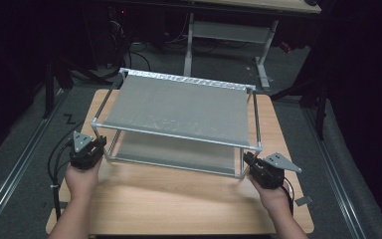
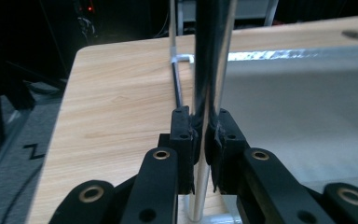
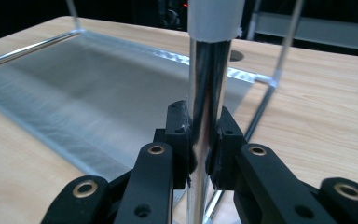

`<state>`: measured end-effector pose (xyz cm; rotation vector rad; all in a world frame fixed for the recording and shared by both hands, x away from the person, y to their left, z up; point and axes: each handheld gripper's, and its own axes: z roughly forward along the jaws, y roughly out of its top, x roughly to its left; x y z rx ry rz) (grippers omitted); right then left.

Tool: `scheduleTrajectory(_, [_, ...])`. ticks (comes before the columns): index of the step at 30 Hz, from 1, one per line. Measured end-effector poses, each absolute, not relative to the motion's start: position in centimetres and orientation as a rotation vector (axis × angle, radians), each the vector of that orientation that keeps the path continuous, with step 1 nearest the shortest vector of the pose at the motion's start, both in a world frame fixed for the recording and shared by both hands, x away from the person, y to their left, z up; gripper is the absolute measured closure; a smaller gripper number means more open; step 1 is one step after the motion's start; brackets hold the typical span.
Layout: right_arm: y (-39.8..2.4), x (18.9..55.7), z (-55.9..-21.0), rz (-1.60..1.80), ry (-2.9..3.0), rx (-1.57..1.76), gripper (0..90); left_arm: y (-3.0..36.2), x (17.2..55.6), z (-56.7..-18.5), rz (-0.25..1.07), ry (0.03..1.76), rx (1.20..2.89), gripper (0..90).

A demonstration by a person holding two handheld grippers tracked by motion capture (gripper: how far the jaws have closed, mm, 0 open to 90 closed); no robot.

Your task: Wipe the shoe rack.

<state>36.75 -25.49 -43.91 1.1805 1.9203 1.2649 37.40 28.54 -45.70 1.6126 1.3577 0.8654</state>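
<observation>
On the wooden bench (image 1: 179, 199) stands a two-tier metal rack (image 1: 179, 107), its upper and lower shelves grey sheets in a frame of thin silvery rods. It sits toward the far half of the bench, turned slightly, with its near edge facing the person.

At the rack's near left corner, the left tool (image 1: 98, 145) is closed on the upright left post (image 2: 204, 84). The left gripper view looks along the black jaws, which pinch the shiny post from both sides; the post runs up out of the top of that picture, and its foot shows low between the jaws. Left of the post lies bare bench; right of it spreads the lower shelf (image 2: 298, 102).

At the near right corner, the right tool (image 1: 249, 160) is clamped on the right post (image 3: 208, 84) in the same way. In the right gripper view the jaws press against the post on both sides, below a white sleeve (image 3: 214, 16) at its top. The lower shelf stretches away to the left in that view.

Each tool is held in one hand, forearms entering from the near edge, with a grey three-cornered plate on top and a cable trailing back.

Beyond the bench, on the dark floor, stands another table's frame (image 1: 229, 35).
</observation>
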Motion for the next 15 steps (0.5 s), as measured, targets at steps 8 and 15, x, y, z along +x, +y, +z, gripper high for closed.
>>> scheduleTrajectory(8, [-25.8, 39.2, -44.1, 1.199, 1.853, 1.218, 80.5, 27.9, 37.4, -45.7, 0.839, 1.328, 1.641, 81.4])
scheduleTrajectory(15, [-25.9, 39.4, -44.2, 1.195, 1.844, 1.222, 80.4, 27.9, 35.5, -44.9, 0.783, 1.344, 1.722, 81.4])
